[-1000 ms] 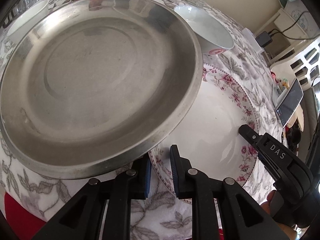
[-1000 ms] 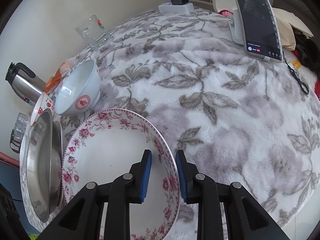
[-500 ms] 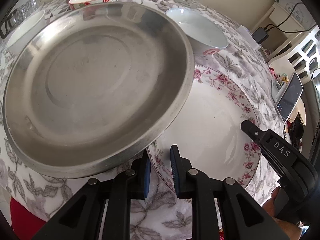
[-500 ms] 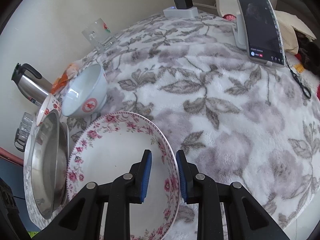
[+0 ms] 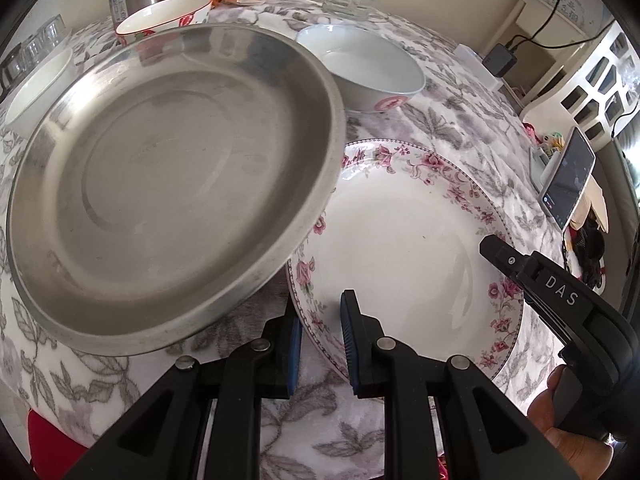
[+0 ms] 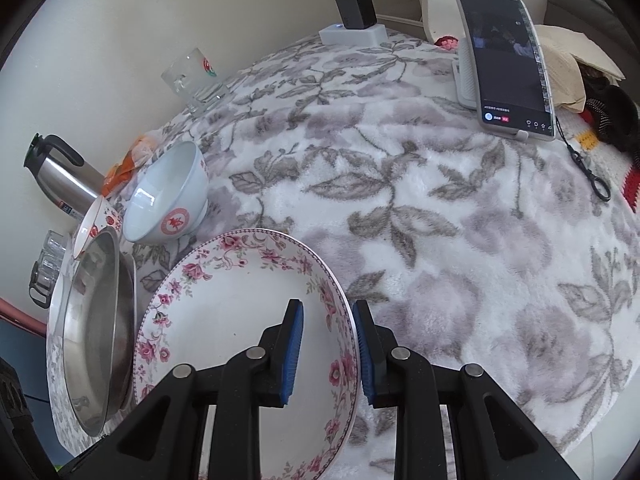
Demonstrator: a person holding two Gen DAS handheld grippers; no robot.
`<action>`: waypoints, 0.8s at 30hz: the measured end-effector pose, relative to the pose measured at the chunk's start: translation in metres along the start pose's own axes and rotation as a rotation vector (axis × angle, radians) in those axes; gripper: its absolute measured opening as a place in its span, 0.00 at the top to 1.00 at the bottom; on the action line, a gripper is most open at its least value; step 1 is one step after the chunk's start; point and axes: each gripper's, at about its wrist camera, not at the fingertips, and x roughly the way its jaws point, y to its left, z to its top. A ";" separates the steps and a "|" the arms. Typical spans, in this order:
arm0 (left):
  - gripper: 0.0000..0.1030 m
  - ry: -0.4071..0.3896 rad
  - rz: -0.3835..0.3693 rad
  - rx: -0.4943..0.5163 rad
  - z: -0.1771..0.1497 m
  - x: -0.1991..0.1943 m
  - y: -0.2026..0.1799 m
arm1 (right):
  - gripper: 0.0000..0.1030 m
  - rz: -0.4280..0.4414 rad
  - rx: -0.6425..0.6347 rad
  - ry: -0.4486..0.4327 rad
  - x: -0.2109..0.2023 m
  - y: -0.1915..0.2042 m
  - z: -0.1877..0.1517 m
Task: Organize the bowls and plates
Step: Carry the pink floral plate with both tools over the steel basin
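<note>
Left claw (image 5: 320, 336): closed on the near rim of the floral plate (image 5: 404, 256) — one blue pad under the rim, the other on the inner face.
Right claw (image 6: 328, 344): gripping the opposite rim of the same plate (image 6: 240, 312), one pad inside the plate and one outside; in the left wrist view its black finger (image 5: 520, 264) lies over the plate's right edge.
Floral plate: white with a band of pink flowers round the rim, held between both claws, tilted above the surface (image 6: 440, 240).
Steel plate (image 5: 168, 184): large, round, dull grey, just left of the floral plate; its right edge overlaps the floral plate's left rim in the left wrist view. Whether the two touch I cannot tell.
Pale blue bowl (image 5: 360, 64): upright on the surface beyond both plates, a red emblem on its side.
Red-rimmed bowl (image 5: 164, 16): smaller, behind the steel plate, beside the steel flask (image 6: 60, 172).
White bowl (image 5: 40, 88): at the far left edge, partly hidden by the steel plate.
Glass mug (image 6: 196, 80): near the wall, well apart from the plates.
Phone (image 6: 508, 60): propped on a stand at the far right of the surface, screen dark.
Surface cover: fleecy cloth, white with grey leaves — it covers the whole surface.
Hand (image 5: 568, 432): part of it shows behind the right claw at the lower right.
</note>
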 end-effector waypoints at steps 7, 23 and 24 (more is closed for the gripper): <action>0.81 -0.029 -0.016 0.037 0.000 -0.004 -0.011 | 0.73 -0.004 0.014 -0.030 -0.010 -0.009 0.001; 0.81 -0.095 -0.095 0.078 0.005 -0.022 -0.023 | 0.73 0.028 0.061 -0.131 -0.043 -0.021 0.003; 0.81 -0.107 -0.105 0.083 0.005 -0.026 -0.024 | 0.73 0.031 0.064 -0.140 -0.046 -0.022 0.004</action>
